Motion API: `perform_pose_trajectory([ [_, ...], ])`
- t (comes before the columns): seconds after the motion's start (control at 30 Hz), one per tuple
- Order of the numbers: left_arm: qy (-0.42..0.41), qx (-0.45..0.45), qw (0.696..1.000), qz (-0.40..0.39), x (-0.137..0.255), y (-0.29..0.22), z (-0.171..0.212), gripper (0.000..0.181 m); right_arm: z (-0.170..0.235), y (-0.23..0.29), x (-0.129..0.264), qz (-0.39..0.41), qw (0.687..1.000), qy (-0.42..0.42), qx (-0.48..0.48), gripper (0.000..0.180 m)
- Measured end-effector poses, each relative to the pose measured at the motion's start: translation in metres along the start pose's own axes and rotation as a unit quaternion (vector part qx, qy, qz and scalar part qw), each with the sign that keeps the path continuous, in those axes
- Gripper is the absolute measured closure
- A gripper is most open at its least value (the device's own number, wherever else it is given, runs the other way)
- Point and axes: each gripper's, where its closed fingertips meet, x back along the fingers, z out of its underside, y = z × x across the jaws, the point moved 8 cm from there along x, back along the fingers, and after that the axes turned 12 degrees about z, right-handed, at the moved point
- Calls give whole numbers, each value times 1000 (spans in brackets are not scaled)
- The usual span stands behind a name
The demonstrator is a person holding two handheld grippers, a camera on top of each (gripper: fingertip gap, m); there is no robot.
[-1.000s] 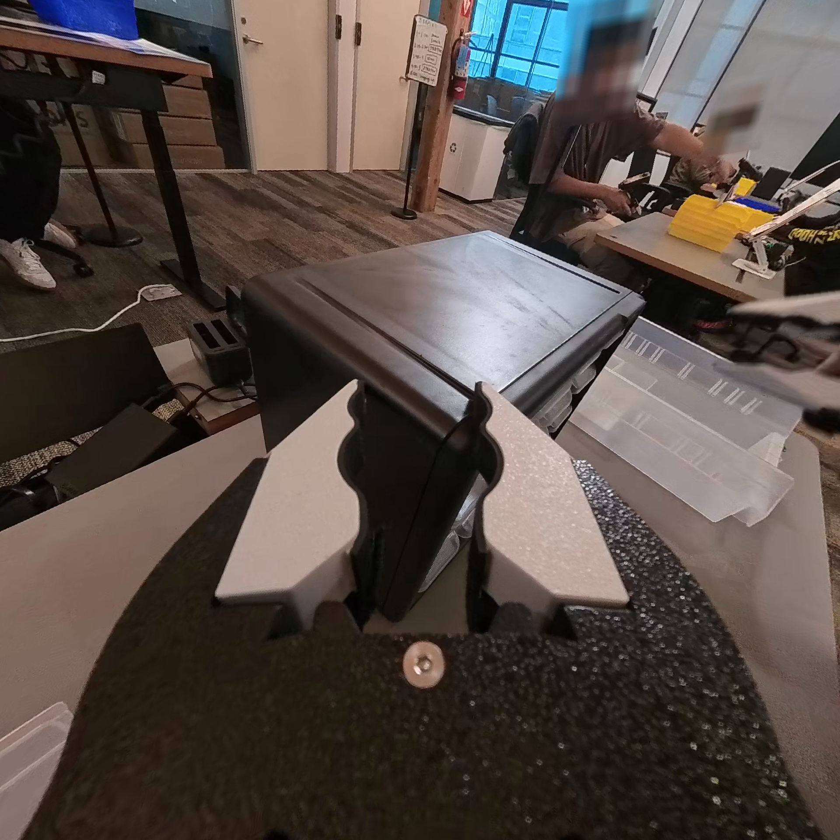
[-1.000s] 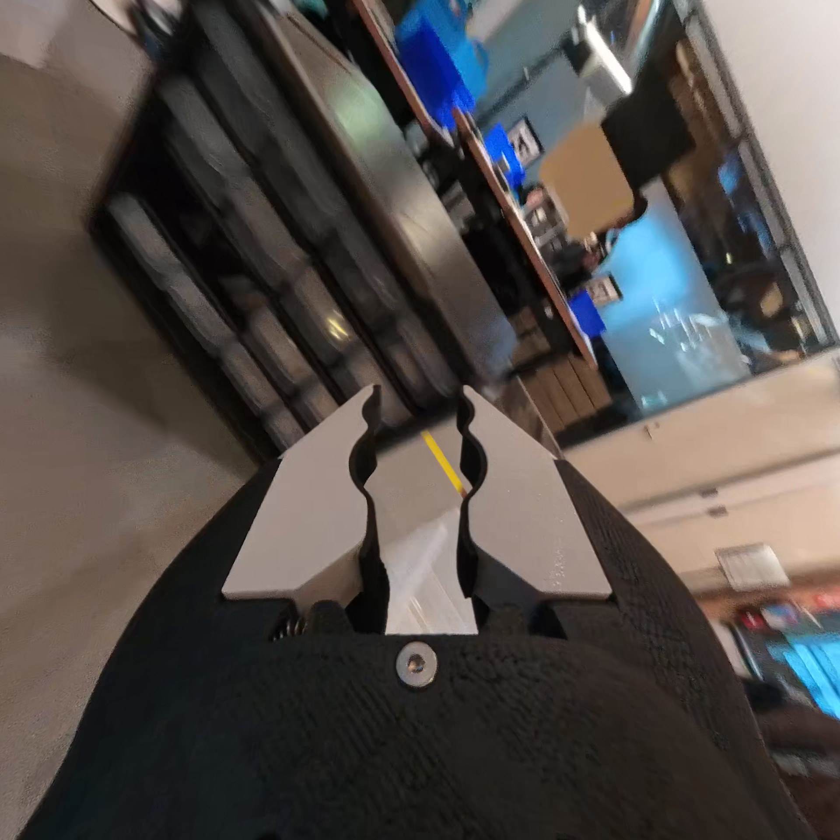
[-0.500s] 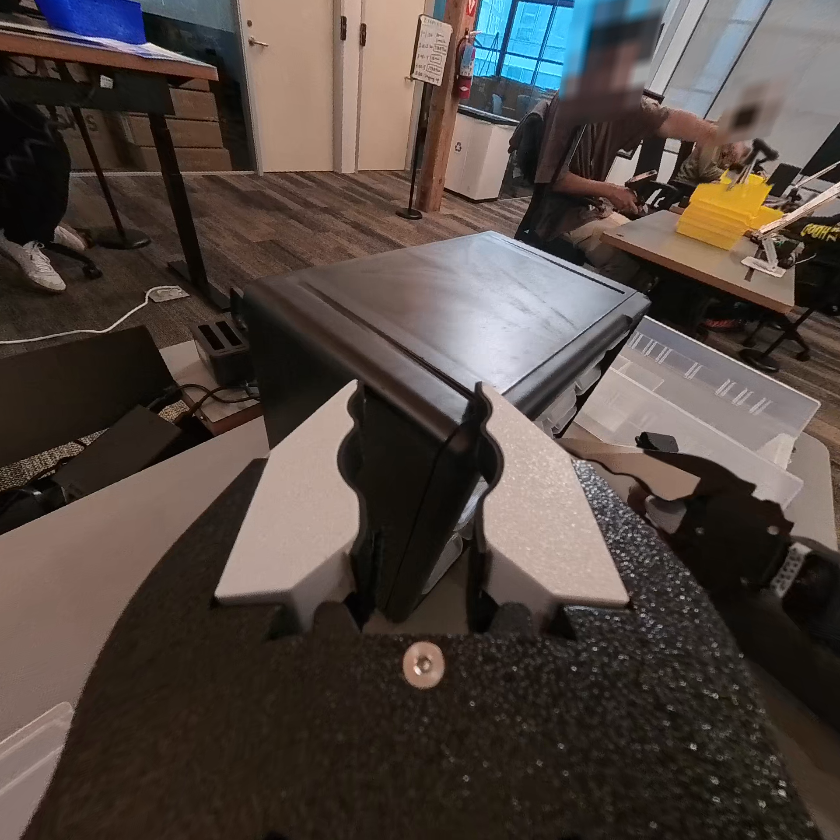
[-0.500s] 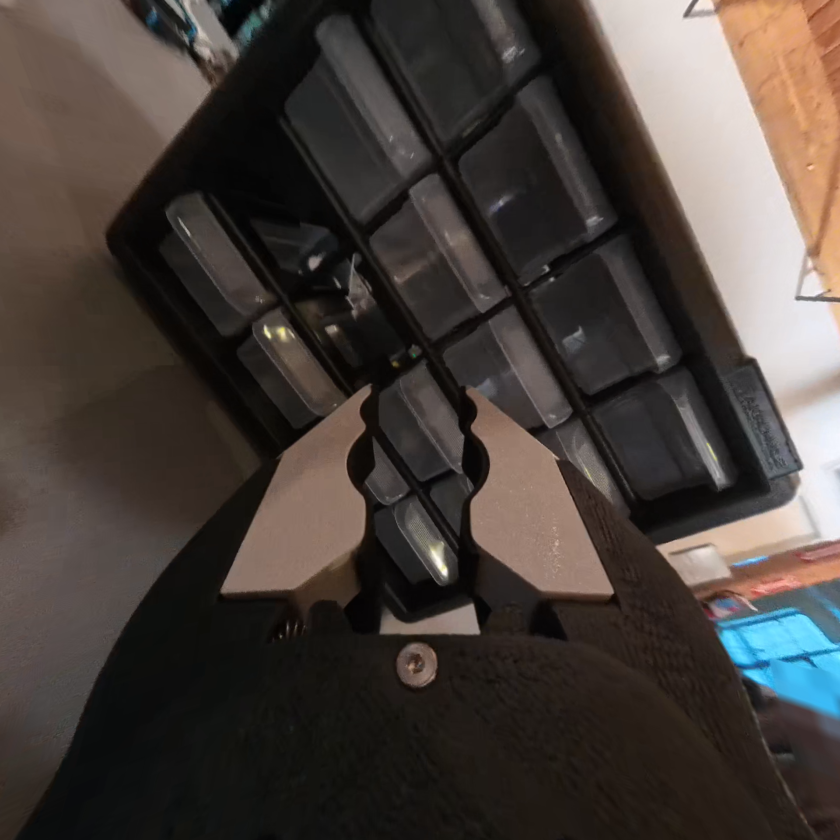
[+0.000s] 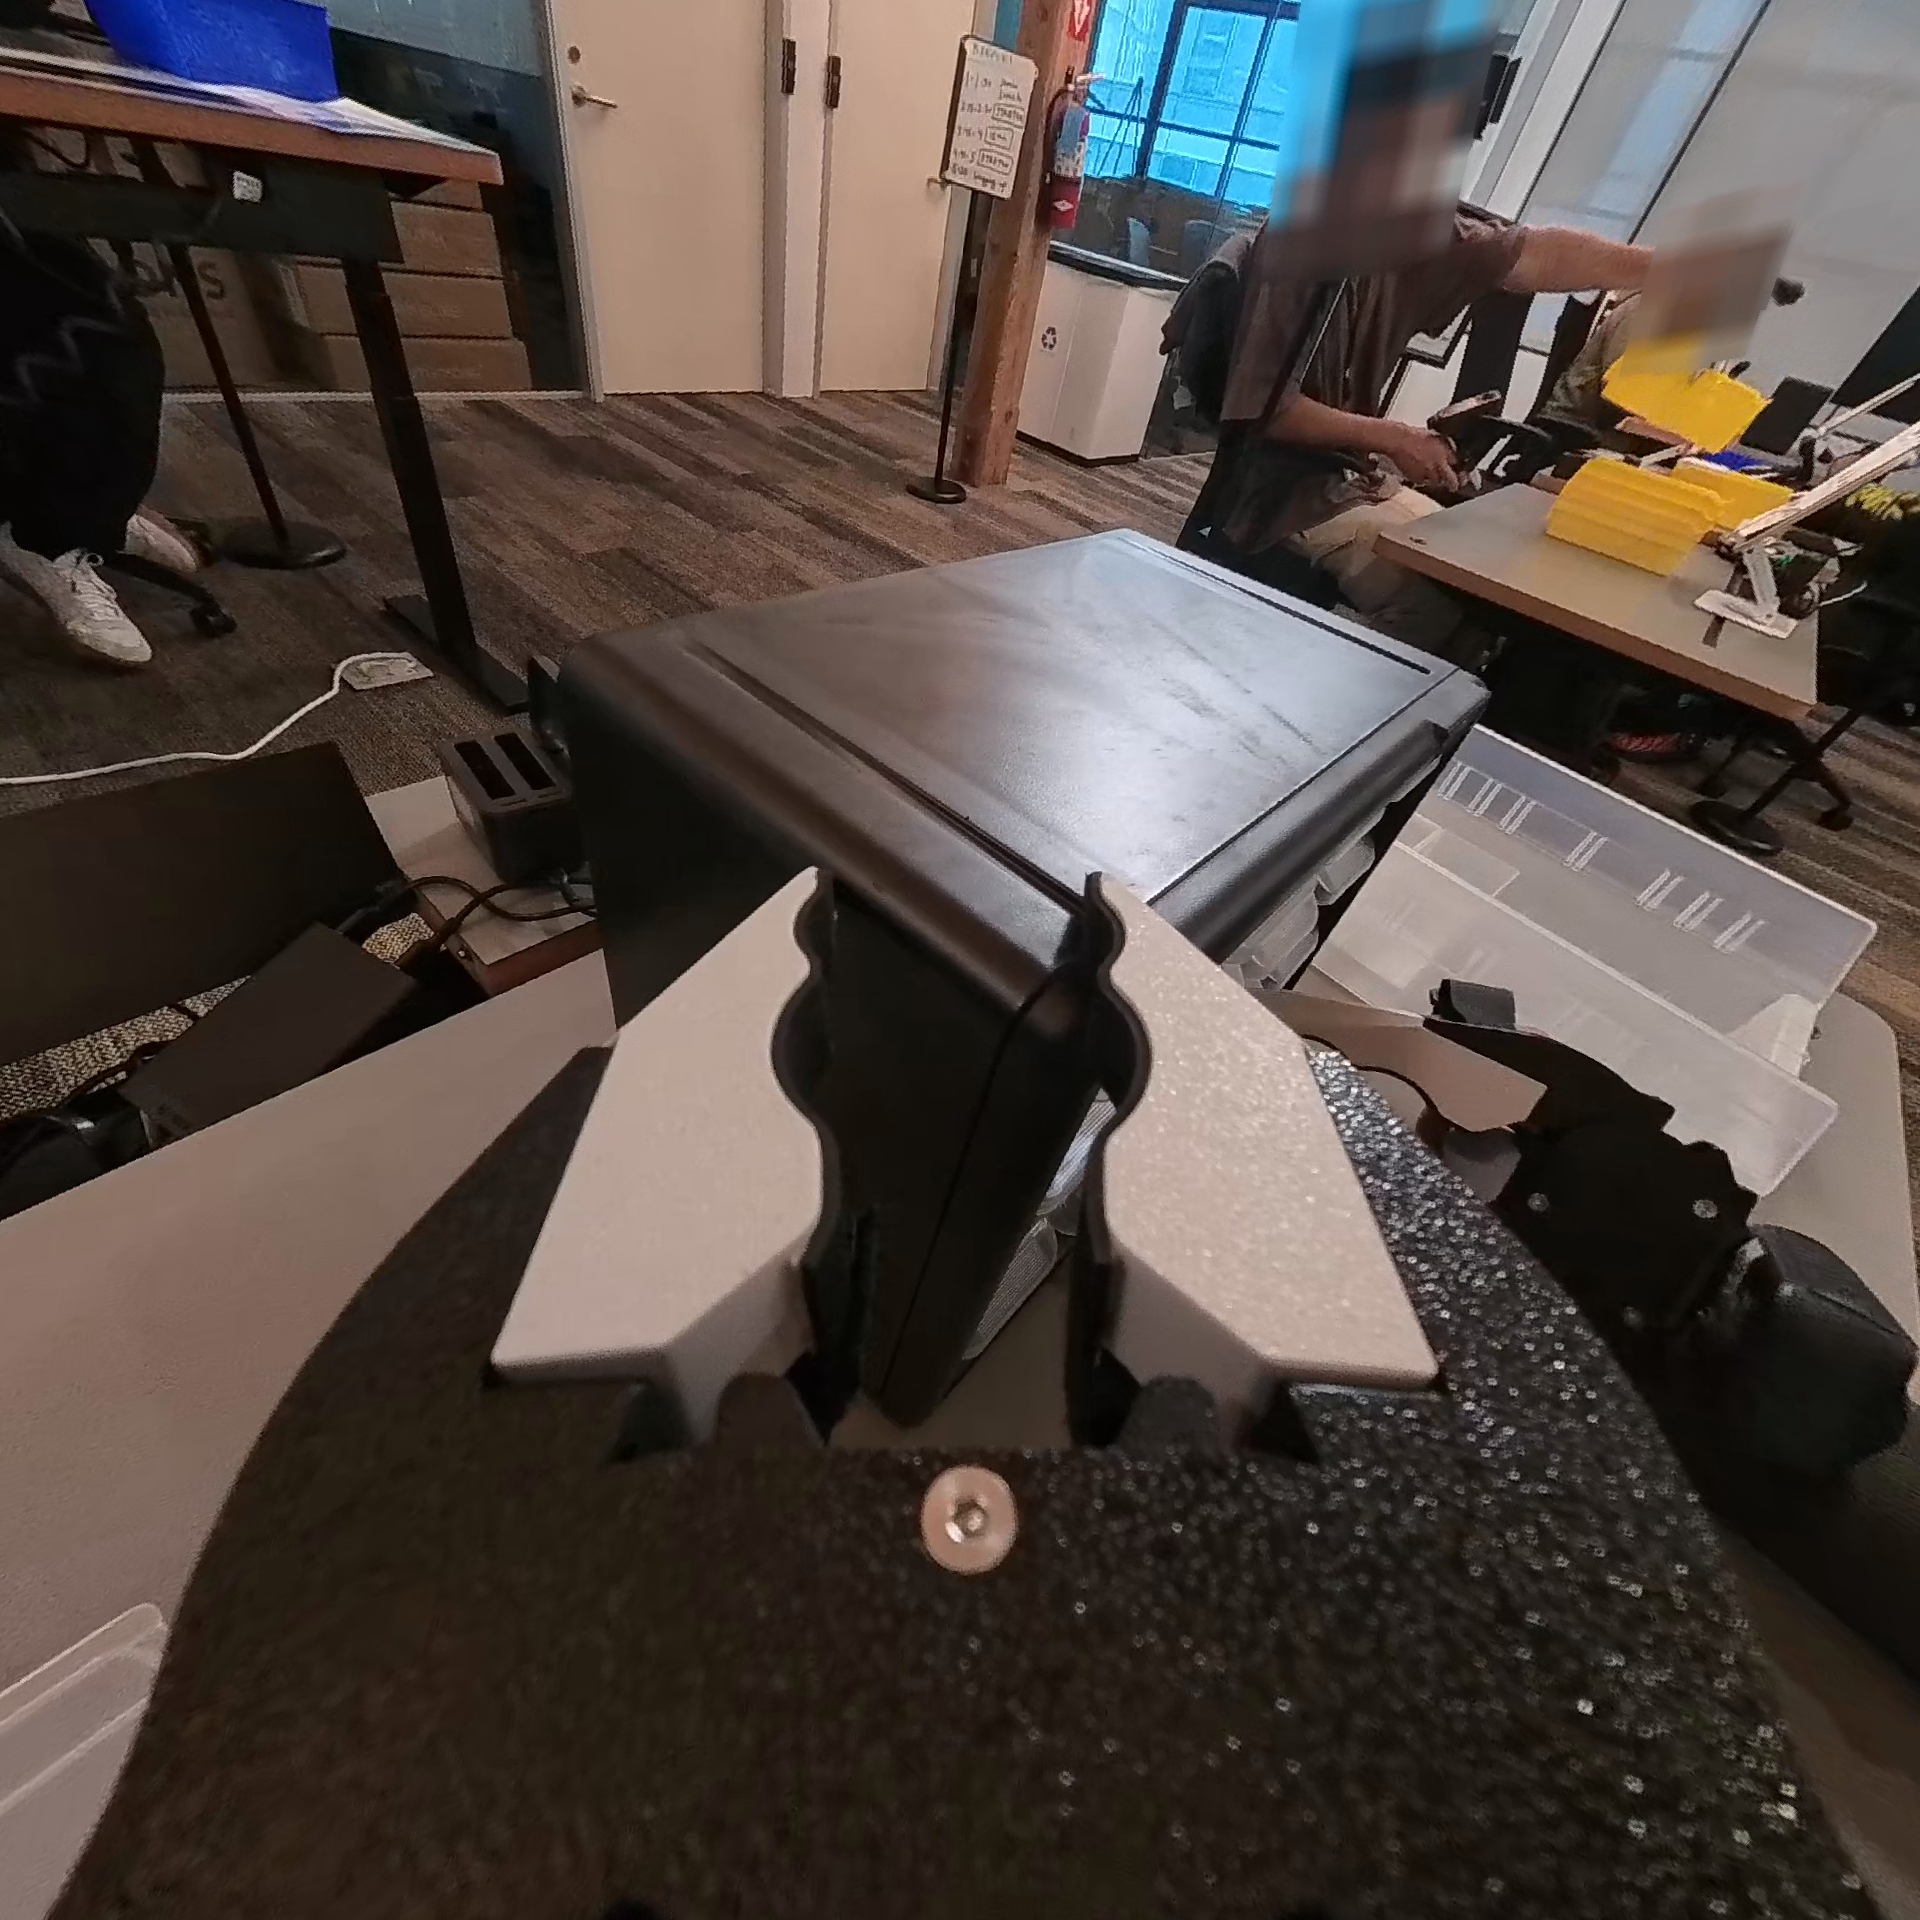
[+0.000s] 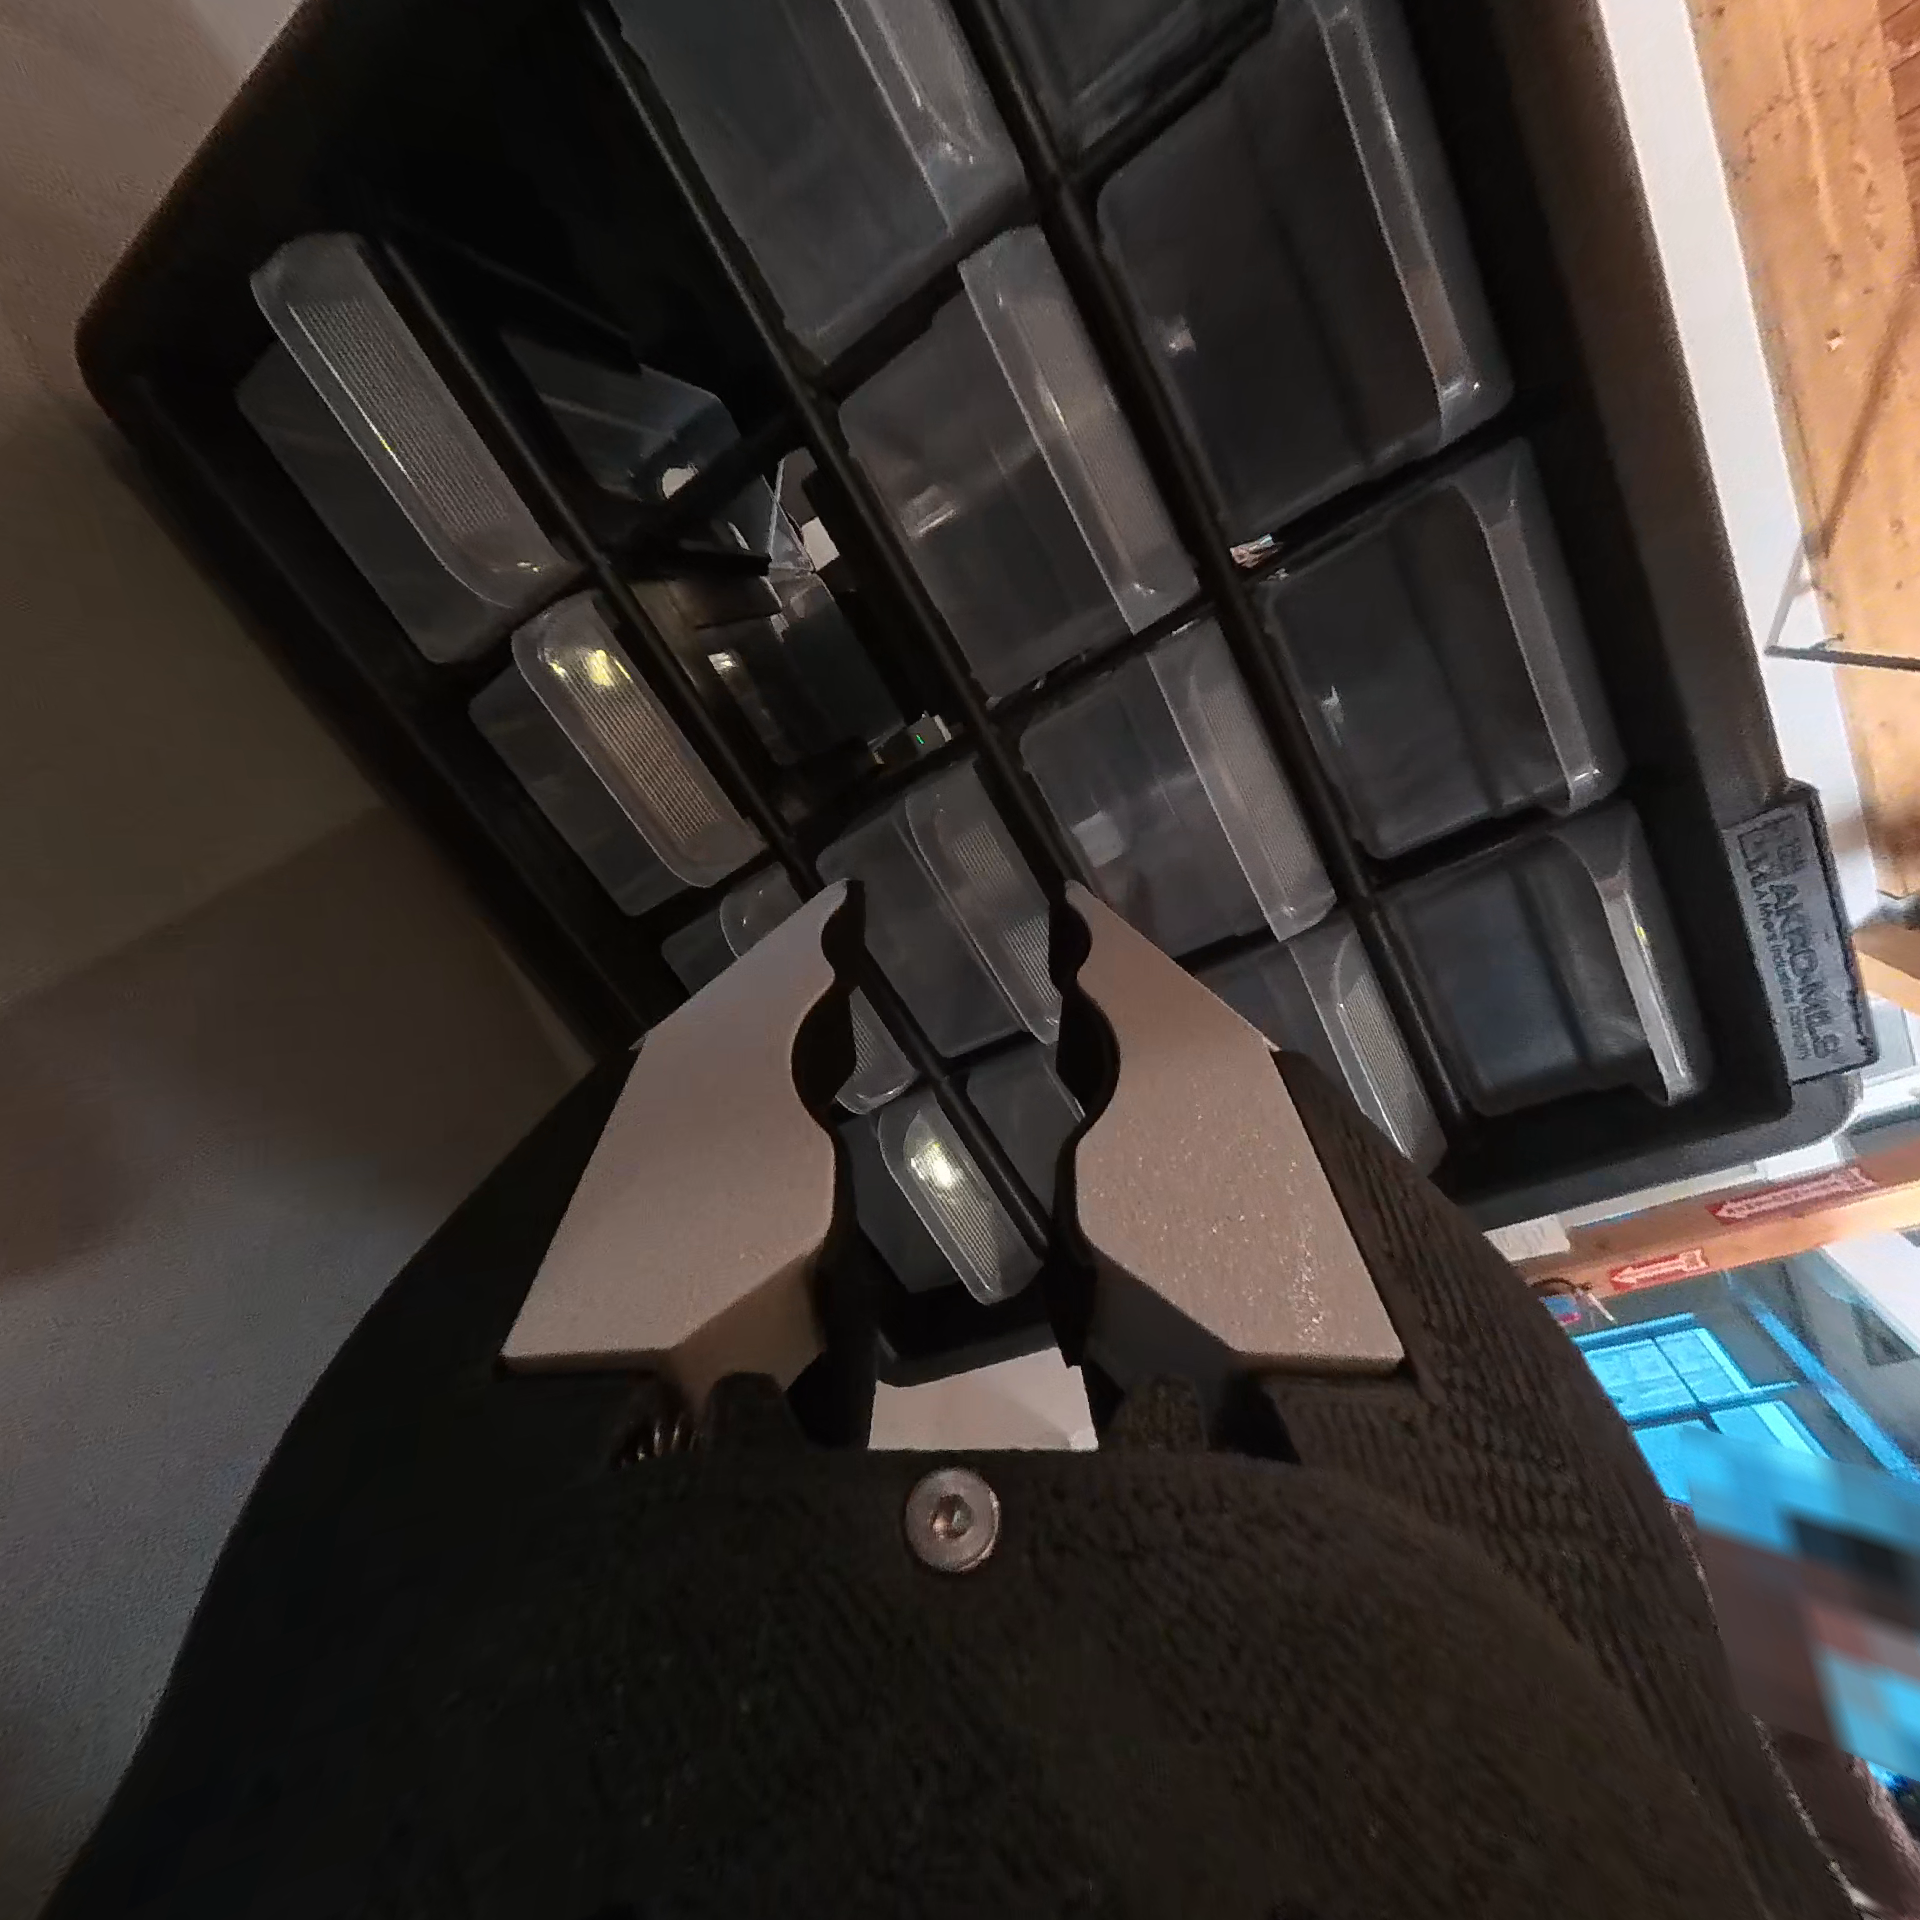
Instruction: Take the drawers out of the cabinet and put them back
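Observation:
The black cabinet (image 5: 1091, 707) stands on the grey table (image 5: 260, 1247). My left gripper (image 5: 956, 894) is shut on its near top corner edge, one finger on each side of the wall. In the right wrist view the cabinet front (image 6: 1558, 156) fills the frame, tilted, with several clear drawers (image 6: 1018, 436) in their slots. One slot (image 6: 748, 623) near the lower left is empty. My right gripper (image 6: 956, 904) is open and empty, close in front of a lower drawer (image 6: 966, 935). It also shows in the left wrist view (image 5: 1351, 1039), low by the cabinet front.
A large clear plastic tray (image 5: 1621, 935) lies on the table right of the cabinet. A clear plastic piece (image 5: 62, 1704) sits at the lower left edge. Cables and a black charger (image 5: 509, 800) lie behind the table. A person sits at another table with yellow bins (image 5: 1631, 520).
My right gripper has swung round to face the cabinet front and moved closer to the lower drawers. My left gripper has kept its hold on the cabinet corner.

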Motion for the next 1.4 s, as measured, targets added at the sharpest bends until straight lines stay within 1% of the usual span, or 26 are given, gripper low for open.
perform_pose_trajectory([
  [0.13,0,0,1000,-1,0,0,0,135,0,2,0,13,999,-5,33,146],
  [0.33,0,0,1000,0,0,0,0,135,4,6,3,49,990,-22,131,153],
  [0.43,-1,0,1000,1,0,0,0,135,4,6,2,58,988,-24,141,156],
  [0.57,-1,0,1000,3,1,0,0,135,4,3,2,80,984,-28,153,168],
  [0.63,-1,0,1000,3,1,0,0,135,3,3,4,81,984,-29,156,169],
  [0.83,-3,0,1000,7,1,1,0,135,3,1,29,82,983,-34,163,169],
  [1.07,-2,-1,1000,6,1,1,0,135,5,-2,69,82,980,-35,179,178],
  [1.13,-2,-1,1000,6,1,1,0,135,6,-2,80,81,980,-31,180,178],
  [1.17,-2,-1,1000,6,1,1,0,135,6,-2,85,82,980,-29,180,177],
  [1.2,-2,-1,1000,5,1,0,0,135,6,-2,90,83,980,-29,179,172],
  [1.27,-1,-1,1000,4,1,0,0,135,6,-2,94,81,981,-33,172,148],
  [1.33,0,-1,1000,3,1,0,0,135,6,-1,88,79,983,-37,161,122],
  [1.4,0,-2,1000,2,1,0,0,134,5,3,75,70,985,-38,154,107],
])
